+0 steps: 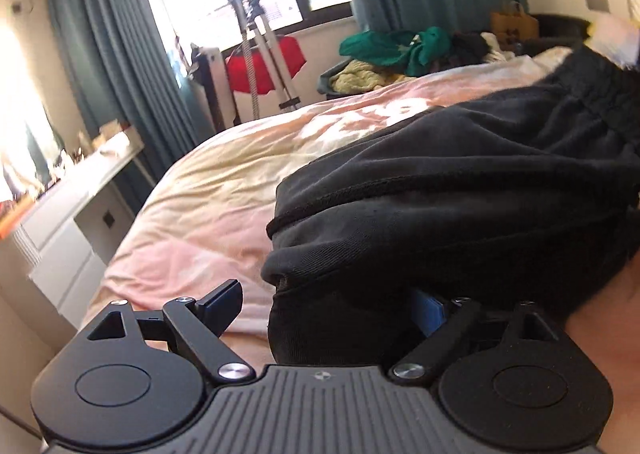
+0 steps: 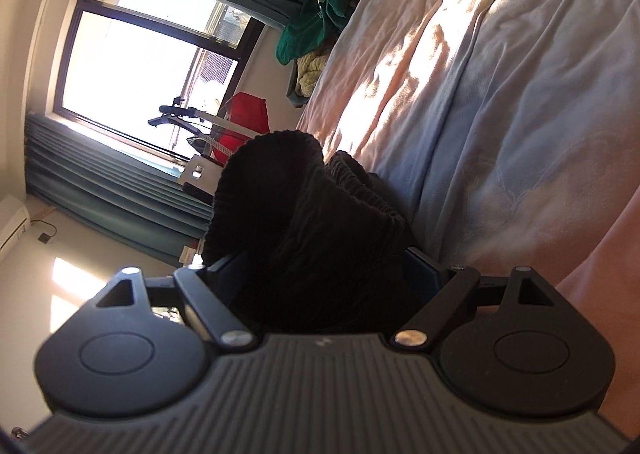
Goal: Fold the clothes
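Note:
A black garment with an elastic waistband [image 1: 460, 190] lies on the bed [image 1: 224, 190]. In the left wrist view its folded lower edge sits between the fingers of my left gripper [image 1: 328, 310], whose jaws stand wide apart with the cloth bunched against the right finger. In the right wrist view the same black garment [image 2: 304, 222] rises in a bunch from between the fingers of my right gripper [image 2: 316, 278], whose jaws also stand wide apart around the cloth. The fingertips of both grippers are partly hidden by fabric.
The bed cover is pink, cream and pale blue [image 2: 500, 102]. A basket of green and yellow clothes [image 1: 384, 58] stands past the bed by the window. A red item on a metal stand [image 1: 264, 62] and a white dresser [image 1: 76, 222] are to the left.

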Available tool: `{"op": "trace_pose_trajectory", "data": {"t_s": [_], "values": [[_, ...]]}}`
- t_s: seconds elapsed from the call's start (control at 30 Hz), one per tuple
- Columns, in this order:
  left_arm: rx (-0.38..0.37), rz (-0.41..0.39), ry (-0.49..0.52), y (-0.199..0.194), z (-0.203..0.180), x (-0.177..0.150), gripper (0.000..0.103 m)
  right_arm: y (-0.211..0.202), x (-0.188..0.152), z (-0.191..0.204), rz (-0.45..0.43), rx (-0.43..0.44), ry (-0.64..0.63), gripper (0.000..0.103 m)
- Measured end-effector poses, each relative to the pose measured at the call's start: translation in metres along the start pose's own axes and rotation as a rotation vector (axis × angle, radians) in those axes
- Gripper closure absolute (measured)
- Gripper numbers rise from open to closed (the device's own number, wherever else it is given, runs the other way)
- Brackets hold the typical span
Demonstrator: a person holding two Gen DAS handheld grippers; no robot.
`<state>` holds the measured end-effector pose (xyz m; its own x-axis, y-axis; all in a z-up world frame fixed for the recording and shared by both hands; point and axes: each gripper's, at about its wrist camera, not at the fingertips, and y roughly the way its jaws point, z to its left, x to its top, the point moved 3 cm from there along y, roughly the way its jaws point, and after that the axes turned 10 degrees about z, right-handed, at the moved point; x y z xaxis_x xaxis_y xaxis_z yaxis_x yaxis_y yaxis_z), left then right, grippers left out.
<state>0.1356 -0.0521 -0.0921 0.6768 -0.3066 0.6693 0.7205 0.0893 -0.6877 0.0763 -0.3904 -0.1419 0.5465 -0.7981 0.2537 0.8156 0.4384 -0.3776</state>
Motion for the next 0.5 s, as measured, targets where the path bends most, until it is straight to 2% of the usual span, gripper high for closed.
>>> {"op": "trace_pose_trajectory", "data": {"t_s": [0.13,0.23,0.33,0.4,0.5], "values": [[-0.046,0.013,-0.113,-0.004,0.016,0.005,0.013,-0.004,-0.005,0.005,-0.026,-0.040,-0.027,0.017],[-0.055,0.015,-0.146,-0.007,0.016,0.003,0.013,-0.014,-0.011,0.009,-0.052,-0.040,-0.039,0.017],[-0.043,0.011,-0.150,-0.032,-0.007,-0.019,0.013,-0.017,-0.019,0.008,-0.051,-0.068,-0.019,0.016],[-0.023,-0.001,-0.132,-0.046,-0.027,-0.031,0.013,-0.014,-0.023,0.008,-0.017,-0.063,-0.013,0.015],[-0.015,-0.014,-0.118,-0.043,-0.033,-0.032,0.015,-0.013,-0.029,0.010,-0.026,-0.097,-0.019,0.015]]}}
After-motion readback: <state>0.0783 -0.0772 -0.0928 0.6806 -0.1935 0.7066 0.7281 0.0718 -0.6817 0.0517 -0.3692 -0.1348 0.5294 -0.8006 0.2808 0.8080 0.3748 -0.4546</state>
